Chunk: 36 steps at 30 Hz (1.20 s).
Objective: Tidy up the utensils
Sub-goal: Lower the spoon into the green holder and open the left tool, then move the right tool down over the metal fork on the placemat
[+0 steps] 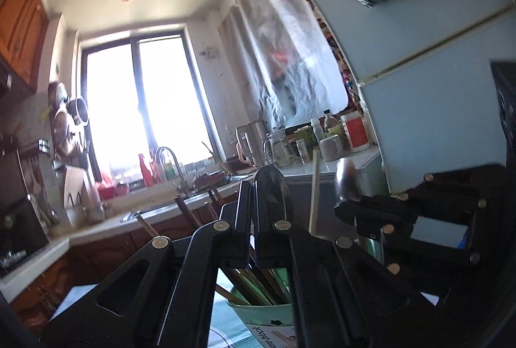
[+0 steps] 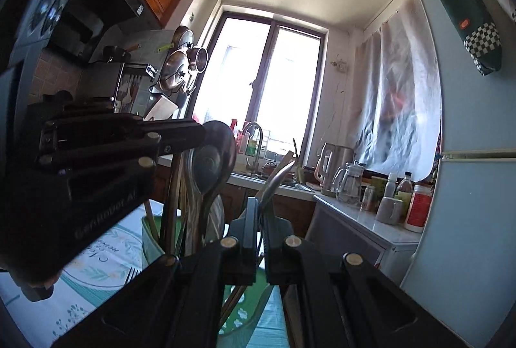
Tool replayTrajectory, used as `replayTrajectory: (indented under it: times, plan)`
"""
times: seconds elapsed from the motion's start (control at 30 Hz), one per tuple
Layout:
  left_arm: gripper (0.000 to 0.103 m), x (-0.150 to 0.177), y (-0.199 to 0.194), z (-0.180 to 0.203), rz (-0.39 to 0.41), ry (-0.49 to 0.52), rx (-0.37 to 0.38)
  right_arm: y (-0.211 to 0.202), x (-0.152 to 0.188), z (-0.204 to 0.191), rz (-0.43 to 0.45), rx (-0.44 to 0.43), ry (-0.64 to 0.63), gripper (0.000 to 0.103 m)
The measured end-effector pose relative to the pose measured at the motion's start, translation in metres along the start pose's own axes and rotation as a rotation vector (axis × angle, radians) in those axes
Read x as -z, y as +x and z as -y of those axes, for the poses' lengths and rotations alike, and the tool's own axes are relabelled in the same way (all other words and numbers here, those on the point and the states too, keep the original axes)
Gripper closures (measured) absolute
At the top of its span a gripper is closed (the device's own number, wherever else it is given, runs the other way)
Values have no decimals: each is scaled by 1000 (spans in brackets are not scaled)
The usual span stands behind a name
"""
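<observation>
A mint-green utensil cup [image 1: 258, 314] stands on the table below both grippers, with several chopsticks [image 1: 254, 286] leaning in it. My left gripper [image 1: 252, 206] is above the cup, shut on a dark spoon [image 1: 272, 183] whose bowl points up. In the right wrist view that dark spoon [image 2: 224, 138] sticks out past the left gripper's fingers [image 2: 180, 135], over the cup [image 2: 150, 238]. My right gripper [image 2: 260, 219] is shut on a metal spoon [image 2: 277, 177]. The left wrist view shows that metal spoon's bowl [image 1: 348, 183] upright just right of the cup.
A printed tablecloth [image 2: 96, 261] covers the table. A counter with a sink and tap [image 2: 254, 135] runs under the window. A low white cabinet [image 2: 354, 228] holds a kettle, a glass jug and jars. A pale blue fridge [image 2: 477, 219] fills the right side.
</observation>
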<state>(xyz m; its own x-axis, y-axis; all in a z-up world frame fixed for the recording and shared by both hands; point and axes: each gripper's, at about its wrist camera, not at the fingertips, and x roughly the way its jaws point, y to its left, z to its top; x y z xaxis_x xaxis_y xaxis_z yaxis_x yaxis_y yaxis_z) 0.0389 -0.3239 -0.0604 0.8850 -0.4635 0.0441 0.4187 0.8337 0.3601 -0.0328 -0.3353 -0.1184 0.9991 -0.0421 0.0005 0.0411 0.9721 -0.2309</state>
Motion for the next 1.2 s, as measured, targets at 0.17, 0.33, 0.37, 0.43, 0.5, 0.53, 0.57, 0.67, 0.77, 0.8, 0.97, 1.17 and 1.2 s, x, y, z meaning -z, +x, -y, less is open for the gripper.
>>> replayTrajectory:
  times: [0.17,0.33,0.37,0.43,0.5,0.53,0.57,0.67,0.77,0.8,0.97,1.17,1.2]
  plan:
    - [103,24,-1,25,33,78,-22,1,6,-3,-12,-3,-12,101]
    - [103,41,4,38,7,75,-8,2,12,-2,-33,-28,-1,100]
    - [103,44,3,39,4,75,1,2,12,-1,-39,-45,3,100]
    - [103,50,3,43,-4,80,20,2,15,-1,-57,-78,14,100]
    - [103,56,4,47,-17,81,29,3,16,-2,-72,-98,19,99]
    - [103,59,5,48,-32,77,40,4,16,-2,-77,-101,23,95]
    - [103,61,5,49,-43,67,42,3,15,-1,-81,-108,32,89]
    - [102,60,5,42,-84,28,59,2,14,1,-83,-112,58,80]
    - [102,60,1,33,-114,-15,71,-1,11,5,-77,-130,89,78]
    - [102,58,-1,28,-122,-25,70,-2,10,5,-74,-130,96,78]
    - [102,52,-17,1,-195,-117,92,-4,1,8,-100,-185,159,78]
    - [102,62,-47,-60,-371,-298,67,-15,-13,6,-110,-337,233,78]
    - [102,68,-49,-74,-416,-333,43,-17,-15,4,-108,-360,239,78]
